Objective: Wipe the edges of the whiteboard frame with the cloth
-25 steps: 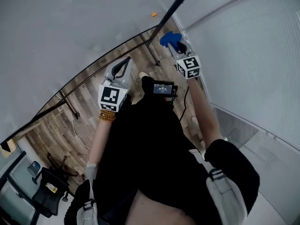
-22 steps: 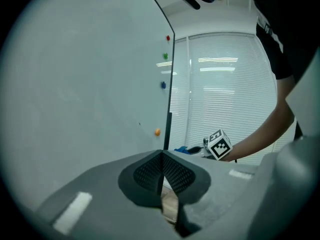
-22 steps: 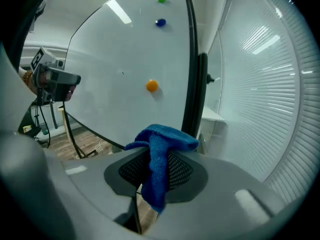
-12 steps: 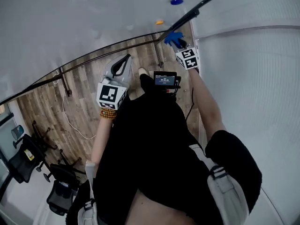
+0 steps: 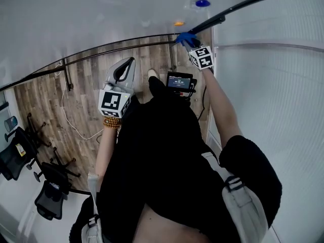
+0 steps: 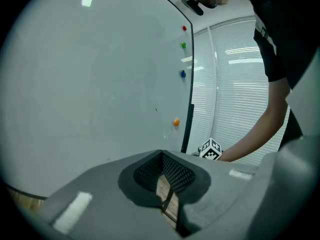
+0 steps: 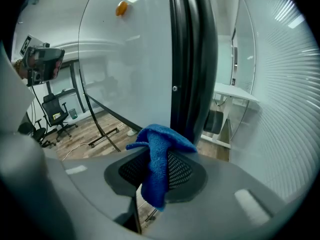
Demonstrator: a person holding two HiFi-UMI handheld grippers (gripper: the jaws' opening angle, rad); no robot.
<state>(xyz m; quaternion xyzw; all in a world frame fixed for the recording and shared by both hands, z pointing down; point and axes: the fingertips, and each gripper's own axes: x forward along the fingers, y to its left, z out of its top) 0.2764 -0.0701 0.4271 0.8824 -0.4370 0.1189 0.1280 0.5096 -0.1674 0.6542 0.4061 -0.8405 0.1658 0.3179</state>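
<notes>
A blue cloth (image 7: pixel 157 156) is pinched in my right gripper (image 7: pixel 156 179), which is shut on it. The cloth presses against the black frame (image 7: pixel 192 59) at the whiteboard's right edge, near its lower corner. In the head view the same cloth (image 5: pixel 185 38) sits at the frame's corner (image 5: pixel 210 22), ahead of the right gripper (image 5: pixel 192 45). My left gripper (image 5: pixel 123 71) hangs lower left, away from the board, jaws closed with nothing between them. In the left gripper view the left gripper (image 6: pixel 165 196) points at the white board surface (image 6: pixel 100 84).
Coloured magnets dot the board: orange (image 6: pixel 176 122), blue (image 6: pixel 183 74), green (image 6: pixel 183 45), red (image 6: pixel 184 28). A window with white blinds (image 5: pixel 273 85) stands right of the board. Black stand legs (image 7: pixel 97 119), office chairs (image 5: pixel 48 196) and a white cable (image 5: pixel 71 123) are on the wooden floor.
My right gripper with the cloth has moved up along the frame toward the board's corner. The head view has swung, and the left gripper has drifted slightly left.
</notes>
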